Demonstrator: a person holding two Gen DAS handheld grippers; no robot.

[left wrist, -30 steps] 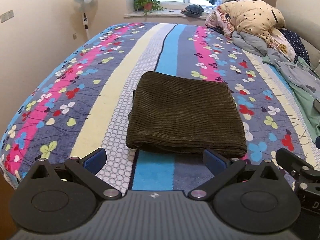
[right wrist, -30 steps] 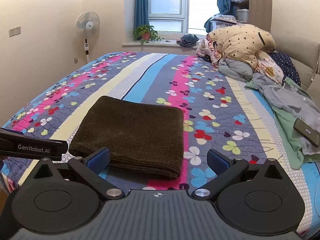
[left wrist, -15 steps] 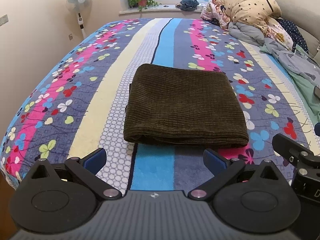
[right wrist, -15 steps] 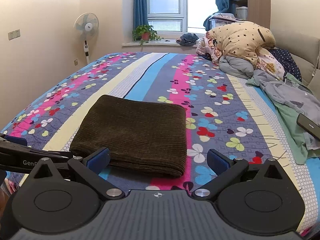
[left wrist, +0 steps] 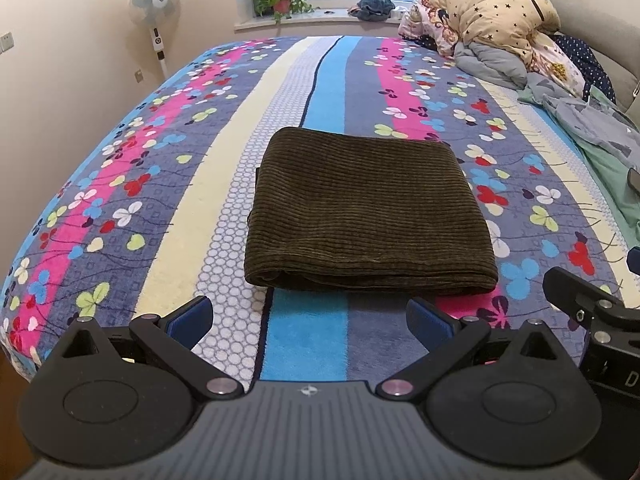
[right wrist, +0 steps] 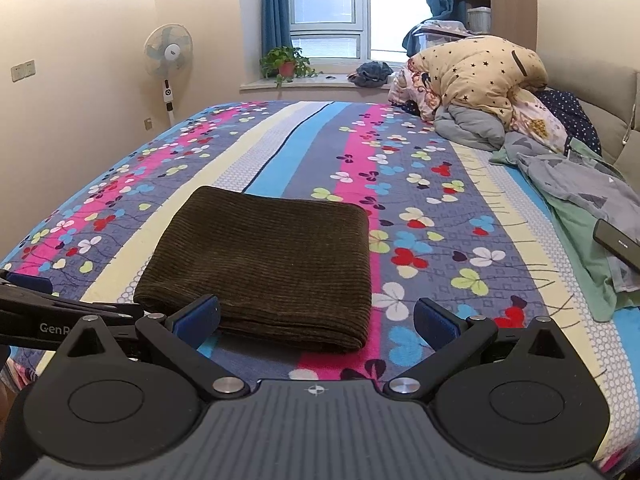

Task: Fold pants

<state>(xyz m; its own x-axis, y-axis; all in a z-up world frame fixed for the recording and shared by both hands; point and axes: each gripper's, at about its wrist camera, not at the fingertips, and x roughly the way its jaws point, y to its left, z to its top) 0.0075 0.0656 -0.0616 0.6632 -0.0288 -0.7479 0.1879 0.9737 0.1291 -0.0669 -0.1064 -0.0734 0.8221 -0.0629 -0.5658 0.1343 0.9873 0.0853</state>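
Note:
Dark olive corduroy pants [left wrist: 366, 210] lie folded into a flat rectangle on the striped floral bedspread [left wrist: 160, 184]; they also show in the right wrist view [right wrist: 268, 264]. My left gripper [left wrist: 310, 318] is open and empty, held just short of the pants' near edge. My right gripper [right wrist: 316, 318] is open and empty, near the pants' near right corner. The right gripper's body [left wrist: 588, 312] shows at the right edge of the left wrist view. The left gripper's body [right wrist: 48, 316] shows at the left edge of the right wrist view.
A heap of quilts and pillows [right wrist: 480, 80] lies at the bed's far right. Loose grey and green clothes [right wrist: 588, 208] and a dark phone-like device [right wrist: 618, 242] lie along the right side. A standing fan [right wrist: 168, 56] and a potted plant [right wrist: 286, 64] stand by the window.
Both grippers have drawn back a little from the pants and risen slightly. The pants have not moved and both grippers stay open.

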